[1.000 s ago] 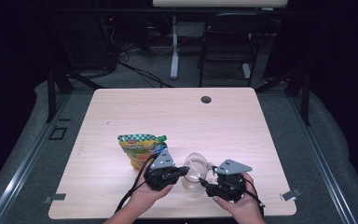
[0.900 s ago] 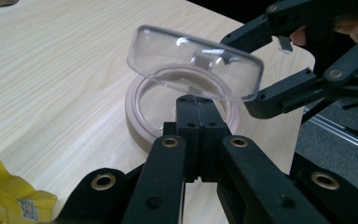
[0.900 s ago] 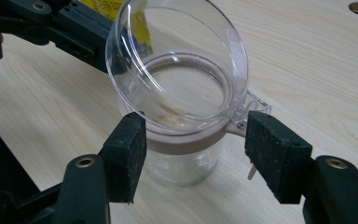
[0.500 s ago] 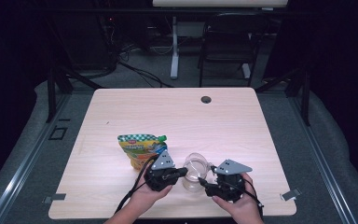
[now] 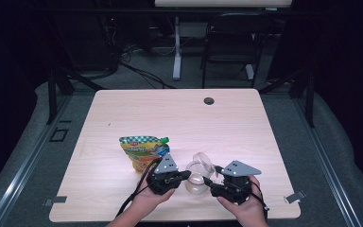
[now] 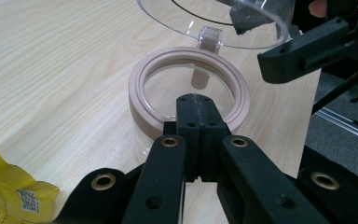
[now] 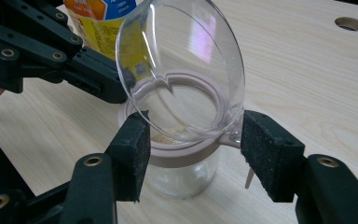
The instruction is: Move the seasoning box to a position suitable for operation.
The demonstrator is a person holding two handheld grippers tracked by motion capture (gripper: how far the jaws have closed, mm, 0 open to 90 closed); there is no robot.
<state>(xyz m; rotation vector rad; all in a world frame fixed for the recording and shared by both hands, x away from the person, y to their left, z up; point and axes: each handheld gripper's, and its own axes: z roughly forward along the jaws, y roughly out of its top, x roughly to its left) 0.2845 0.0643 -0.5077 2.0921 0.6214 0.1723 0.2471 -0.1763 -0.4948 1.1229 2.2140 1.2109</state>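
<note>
In the high view, nothing has shifted over the last second: our hands rest at the near edge of the counter (image 5: 123, 118), with the left gripper (image 5: 185, 176) and the right gripper (image 5: 211, 182) meeting at the clear jar (image 5: 196, 182). The jar's hinged lid (image 5: 203, 158) stands raised, and the yellow snack pouch (image 5: 144, 150) lies just left and far of the left gripper. This stillness suggests we are steadying the jar before pouring.

In the left gripper view, our left gripper's fingers (image 6: 196, 121) are pressed fully together, their tip at the near side of the jar's beige rim (image 6: 142, 79). We cannot tell whether anything is pinched between them. The lid (image 6: 214, 18) tilts up at the far side on its hinge.

In the right gripper view, our right gripper (image 7: 191, 147) stands wide open, its pads (image 7: 133, 154) flanking the beige collar without pressing it. The lid (image 7: 182, 65) leans back toward this camera, so the jar's mouth is open; the pouch (image 7: 98, 14) waits beyond.
</note>
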